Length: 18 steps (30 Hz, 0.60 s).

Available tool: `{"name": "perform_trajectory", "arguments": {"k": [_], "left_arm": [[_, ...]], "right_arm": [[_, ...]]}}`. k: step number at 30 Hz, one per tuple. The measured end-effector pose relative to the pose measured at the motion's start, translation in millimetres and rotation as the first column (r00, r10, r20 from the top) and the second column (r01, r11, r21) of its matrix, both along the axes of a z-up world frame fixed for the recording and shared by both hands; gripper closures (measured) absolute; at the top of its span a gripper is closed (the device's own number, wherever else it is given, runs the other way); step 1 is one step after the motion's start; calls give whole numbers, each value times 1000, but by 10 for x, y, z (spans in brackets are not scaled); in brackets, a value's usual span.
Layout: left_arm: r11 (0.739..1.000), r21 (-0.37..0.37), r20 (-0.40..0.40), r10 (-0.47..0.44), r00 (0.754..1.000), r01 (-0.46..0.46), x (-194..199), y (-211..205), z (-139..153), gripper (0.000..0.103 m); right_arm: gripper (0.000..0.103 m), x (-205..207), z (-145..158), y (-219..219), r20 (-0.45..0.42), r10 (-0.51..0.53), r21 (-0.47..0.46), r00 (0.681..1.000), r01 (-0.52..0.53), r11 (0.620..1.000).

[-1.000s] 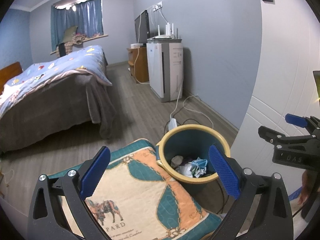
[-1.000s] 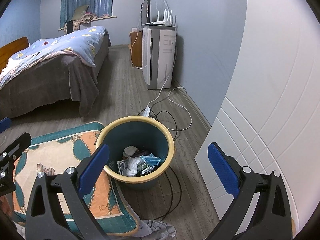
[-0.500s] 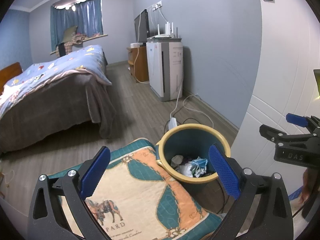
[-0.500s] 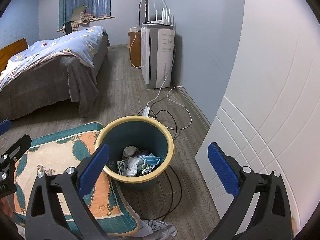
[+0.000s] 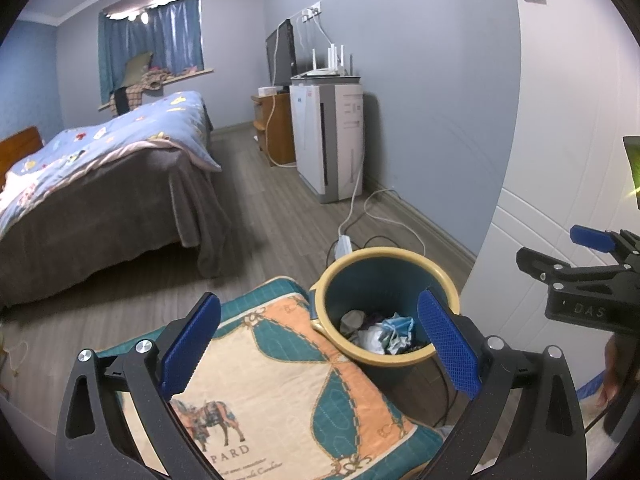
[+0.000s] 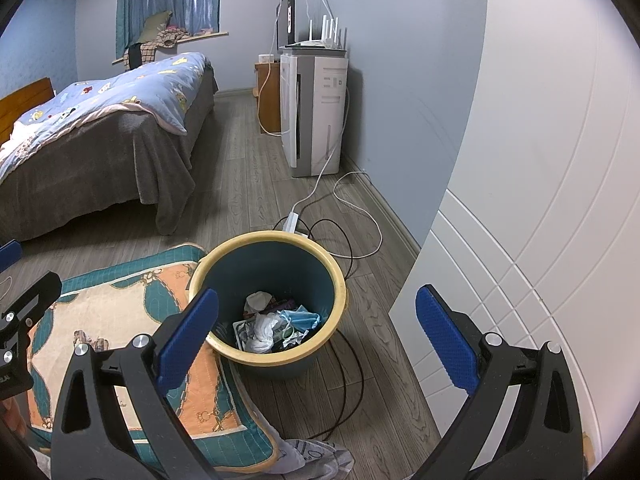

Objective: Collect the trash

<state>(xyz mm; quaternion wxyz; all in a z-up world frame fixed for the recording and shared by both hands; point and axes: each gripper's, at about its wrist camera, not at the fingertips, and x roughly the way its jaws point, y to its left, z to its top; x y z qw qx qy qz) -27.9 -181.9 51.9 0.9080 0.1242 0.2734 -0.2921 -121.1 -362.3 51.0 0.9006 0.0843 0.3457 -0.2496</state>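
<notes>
The trash (image 6: 276, 326), crumpled tissue and a blue mask, lies in the yellow-rimmed bin (image 6: 338, 284) on the floor beside a patterned cushion (image 5: 280, 384). Above it, the left gripper (image 5: 320, 348) and right gripper (image 6: 316, 340) both gape wide, holding nothing.

Bin (image 6: 267, 280) mouth open from above, trash (image 6: 276, 326) low inside, room over it. Cushion (image 6: 120, 344) pressed against bin's left rim, blocks that side. White panel (image 6: 540, 240) near on right, narrow floor gap between. Black cable (image 6: 352, 392) loops on floor at bin's base; power strip (image 6: 291, 222) just behind. Bed (image 6: 100, 140) well apart, wide bare floor (image 6: 248, 176) between.
</notes>
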Motion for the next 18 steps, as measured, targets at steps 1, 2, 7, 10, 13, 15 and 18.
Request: {"name": "perform_trajectory", "arguments": {"k": [1, 2, 7, 10, 13, 15, 18], "left_arm": [[1000, -1, -2, 0, 1000, 0, 1, 1, 0, 5], [1000, -1, -1, 0, 1000, 0, 1, 3, -1, 5], [1000, 2, -11, -22, 1000, 22, -1, -4, -13, 5], [1000, 15, -13, -27, 1000, 28, -11, -25, -36, 5], [1000, 18, -15, -18, 1000, 19, -7, -28, -27, 5], [1000, 8, -25, -12, 1000, 12, 7, -3, -14, 5], [1000, -7, -34, 14, 999, -14, 35, 102, 28, 5]], "right_arm": [[6, -4, -3, -4, 0, -2, 1, 1000, 2, 1000], [6, -3, -3, -5, 0, -1, 1, 1000, 1, 1000], [6, -2, -3, -6, 0, -1, 1, 1000, 1, 1000], [6, -4, -9, -5, -2, -3, 1, 1000, 3, 1000], [6, -6, -15, 0, -6, -6, 0, 1000, 6, 1000], [6, 2, -22, 0, -11, -7, -1, 1000, 7, 1000], [6, 28, -41, -10, -28, -41, -11, 999, 40, 999]]}}
